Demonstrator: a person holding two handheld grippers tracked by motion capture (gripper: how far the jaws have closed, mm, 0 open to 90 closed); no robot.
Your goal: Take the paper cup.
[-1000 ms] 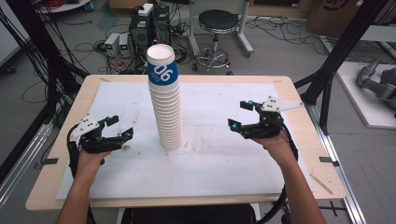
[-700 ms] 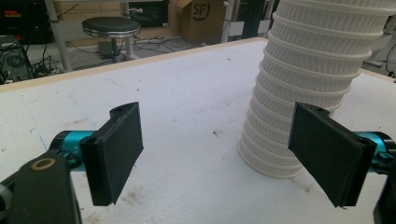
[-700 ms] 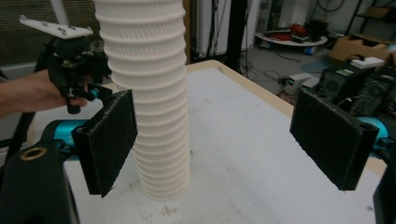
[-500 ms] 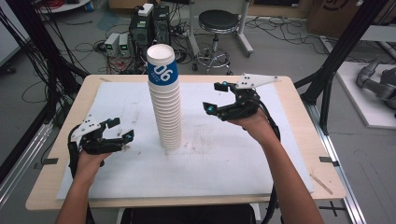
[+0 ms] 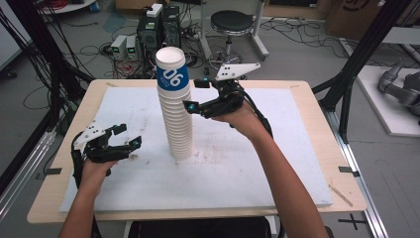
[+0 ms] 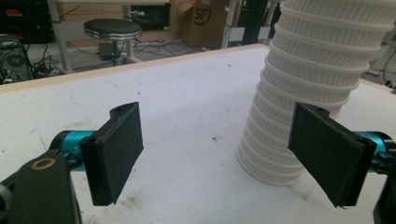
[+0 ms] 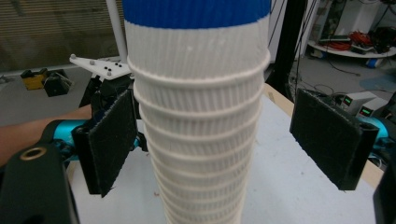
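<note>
One tall stack of cups (image 5: 177, 110) stands mid-surface (image 5: 277, 163). Right gripper (image 5: 197, 95) fingers (image 7: 110, 140) spread wide around its upper part; left gripper (image 5: 127, 136), open and empty, sits well left.

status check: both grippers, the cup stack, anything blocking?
Right gripper open, raised beside the upper cup stack, jaws either side, not touching. Left gripper open, low near the white board, apart from the stack's base. Nothing blocking.
</note>
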